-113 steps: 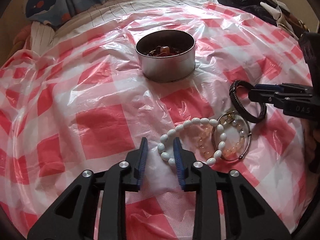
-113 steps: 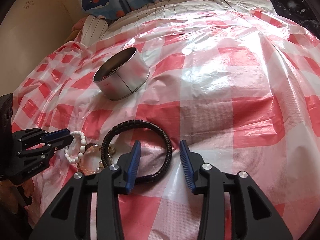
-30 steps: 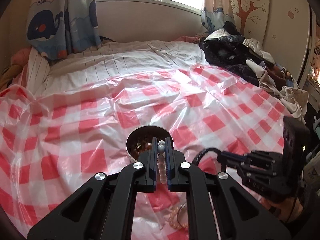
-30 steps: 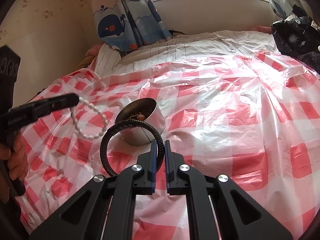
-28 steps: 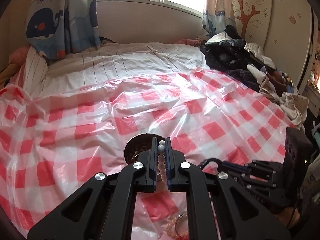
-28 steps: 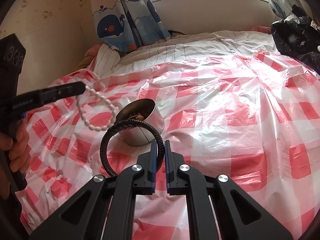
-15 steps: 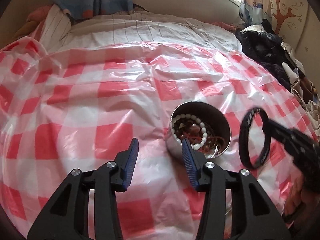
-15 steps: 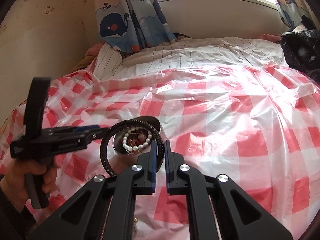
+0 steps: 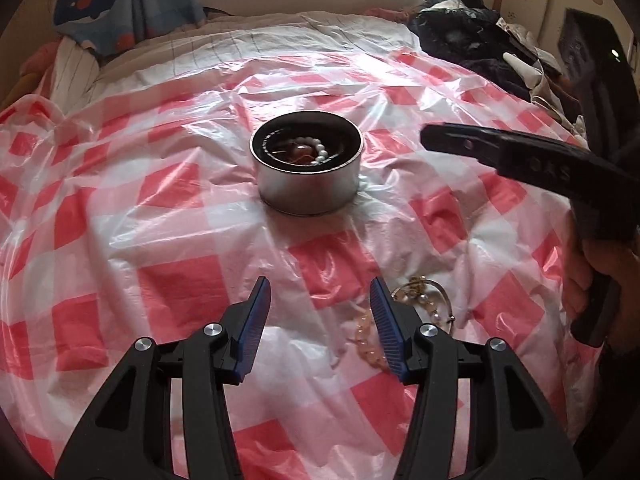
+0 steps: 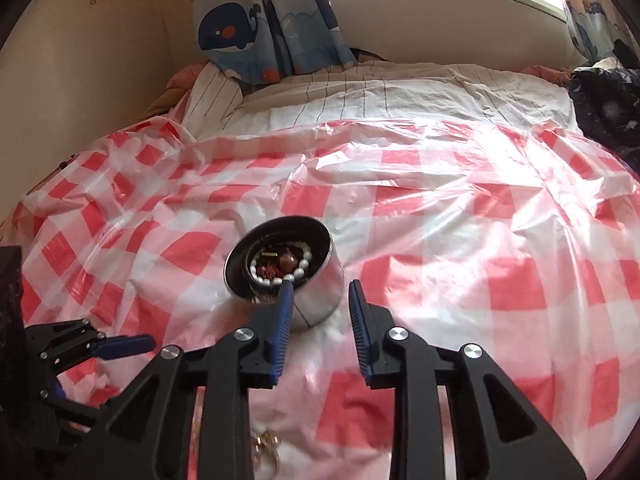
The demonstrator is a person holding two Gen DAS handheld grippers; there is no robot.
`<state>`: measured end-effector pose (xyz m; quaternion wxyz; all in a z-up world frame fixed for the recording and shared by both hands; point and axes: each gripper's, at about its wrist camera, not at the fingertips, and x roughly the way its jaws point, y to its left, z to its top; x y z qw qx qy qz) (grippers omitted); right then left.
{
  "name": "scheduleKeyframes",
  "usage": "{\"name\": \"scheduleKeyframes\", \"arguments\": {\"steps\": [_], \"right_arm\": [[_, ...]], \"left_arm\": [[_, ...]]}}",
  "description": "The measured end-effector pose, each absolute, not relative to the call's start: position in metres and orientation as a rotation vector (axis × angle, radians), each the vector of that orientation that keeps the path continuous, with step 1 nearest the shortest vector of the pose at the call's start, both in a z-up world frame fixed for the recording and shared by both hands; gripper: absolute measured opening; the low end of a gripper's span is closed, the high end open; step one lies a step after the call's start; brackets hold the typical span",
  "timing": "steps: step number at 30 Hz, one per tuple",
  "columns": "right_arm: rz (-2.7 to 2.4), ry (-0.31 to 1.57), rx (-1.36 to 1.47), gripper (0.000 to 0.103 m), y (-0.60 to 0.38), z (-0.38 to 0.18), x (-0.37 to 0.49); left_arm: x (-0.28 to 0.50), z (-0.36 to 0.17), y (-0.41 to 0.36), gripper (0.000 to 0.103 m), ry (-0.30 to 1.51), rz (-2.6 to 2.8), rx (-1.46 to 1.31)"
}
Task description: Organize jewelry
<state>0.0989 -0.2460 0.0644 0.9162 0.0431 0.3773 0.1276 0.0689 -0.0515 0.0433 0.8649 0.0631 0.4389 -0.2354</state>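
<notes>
Both our claws opening, nothing between | left claw (image 9: 320, 320) low over bracelets (image 9: 416, 312) lower right, next pick | right claw (image 10: 320, 320) beside tin (image 10: 316, 300), centre frame, pearls inside

**Your two grippers, up close**

Your left gripper (image 9: 320, 320) and right gripper (image 10: 318, 322) are matte black, with triangular cut-outs and round silver screws. Your fingers (image 9: 256, 322) carry ribbed blue pads. White embossed lettering marks the right one's black side.
</notes>
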Motion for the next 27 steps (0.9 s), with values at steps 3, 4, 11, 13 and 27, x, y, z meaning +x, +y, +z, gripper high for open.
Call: {"name": "scheduleKeyframes", "arguments": {"steps": [3,4,11,13,27], "right_arm": [[0.253,0.792,0.114,0.034,-0.269,0.055,0.06],[0.254,0.806,0.14,0.034,-0.277,0.049,0.051],[0.308,0.839,0.265,0.044,-0.286,0.038,0.049],[0.31,0.846,0.261,0.045,-0.284,0.036,0.049],[0.38,0.922,0.239,0.046,-0.269,0.022,0.055]], "left_arm": [[0.059,0.037,-0.065,0.049,0.912,-0.507,0.176],[0.057,0.035,-0.07,0.049,0.913,-0.515,0.195],[0.044,0.026,-0.102,0.046,0.837,-0.556,0.368],[0.046,0.021,-0.108,0.024,0.844,-0.562,0.407],[0.079,0.047,-0.049,0.002,0.898,-0.549,0.009]]}}
